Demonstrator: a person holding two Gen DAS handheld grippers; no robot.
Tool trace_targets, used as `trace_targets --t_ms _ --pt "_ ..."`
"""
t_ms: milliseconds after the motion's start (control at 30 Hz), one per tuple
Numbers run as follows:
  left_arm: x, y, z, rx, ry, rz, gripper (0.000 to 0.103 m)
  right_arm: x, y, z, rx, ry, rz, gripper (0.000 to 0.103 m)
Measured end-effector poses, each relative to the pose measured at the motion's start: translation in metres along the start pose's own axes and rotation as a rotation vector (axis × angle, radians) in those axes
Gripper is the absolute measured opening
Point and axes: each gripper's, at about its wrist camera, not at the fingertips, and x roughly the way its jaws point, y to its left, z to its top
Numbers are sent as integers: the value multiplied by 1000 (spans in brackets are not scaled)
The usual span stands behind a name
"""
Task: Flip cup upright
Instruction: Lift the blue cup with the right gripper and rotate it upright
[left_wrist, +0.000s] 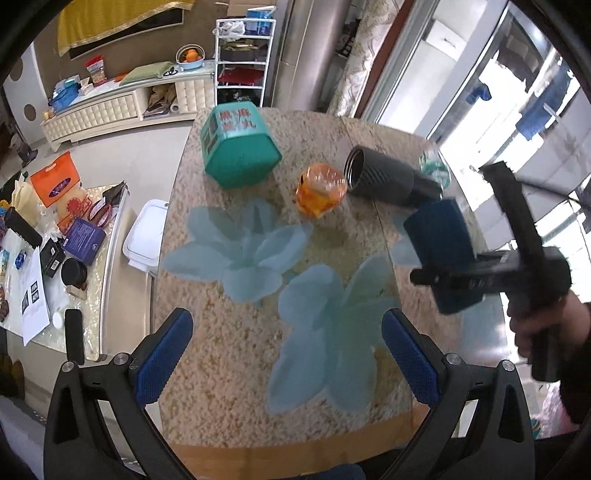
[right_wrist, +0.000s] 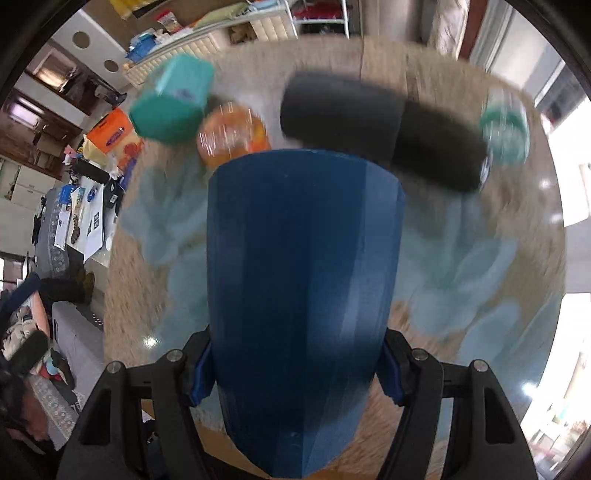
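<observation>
My right gripper (right_wrist: 295, 373) is clamped on the blue cup (right_wrist: 303, 295), one blue pad (right_wrist: 201, 380) pressed to each side of its wall. In the right wrist view the cup fills the space ahead of my fingers, its broader end pointing away from me toward the table (right_wrist: 461, 74). The surroundings there are motion-blurred. In the left wrist view the same cup (left_wrist: 439, 254) hangs clear of the tabletop, tilted, off to the right and ahead of my left gripper (left_wrist: 288, 354), with my right hand (left_wrist: 546, 328) gripping the handle behind it. I cannot tell which end of the cup is the mouth.

My left gripper is spread wide, holding nothing; its two blue pads (left_wrist: 162, 358) frame a pale blue flower pattern (left_wrist: 325, 339) on the speckled table surface.

Beyond the held cup, ahead of my right gripper, a black cylindrical flask (right_wrist: 376, 125) lies on its side. To its left stands an orange jar (right_wrist: 232, 136), and further left a teal box (right_wrist: 173, 107). At the flask's right end sits a clear item with green markings (right_wrist: 506, 129), too blurred to identify. From the left gripper these same items lie well ahead: teal box (left_wrist: 238, 147), orange jar (left_wrist: 321, 188), flask (left_wrist: 388, 177).
</observation>
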Motion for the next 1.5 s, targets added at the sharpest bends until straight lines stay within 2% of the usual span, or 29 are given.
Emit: trace_targets --t_ms 300,633,733,800,900,1000,1133,1167,1267,1500 --pt "3 3 -12 16 30 2 103 46 21 -39 24 69 -53 68" --pt "6 5 -17 26 51 -3 103 78 37 -45 -5 91 -103 68" --pt "6 7 -18 24 53 -6 103 87 56 -43 -21 89 -134 69" --pt "5 9 -19 20 52 -6 103 81 60 -47 -24 89 -141 71" --pt "6 11 -20 10 58 -9 103 84 66 -47 -7 88 -127 73" --pt "5 14 -22 3 61 -9 103 88 64 -46 15 102 -98 83" --pt "4 17 -22 -15 64 -8 103 85 69 -43 23 86 -83 86" --pt "4 18 -22 -22 68 -9 103 72 55 -44 26 84 -71 88" --pt "7 16 -23 -29 89 -17 103 56 58 -44 31 65 -36 89" --pt "15 5 -23 -28 127 -12 103 47 51 -41 27 54 -11 89"
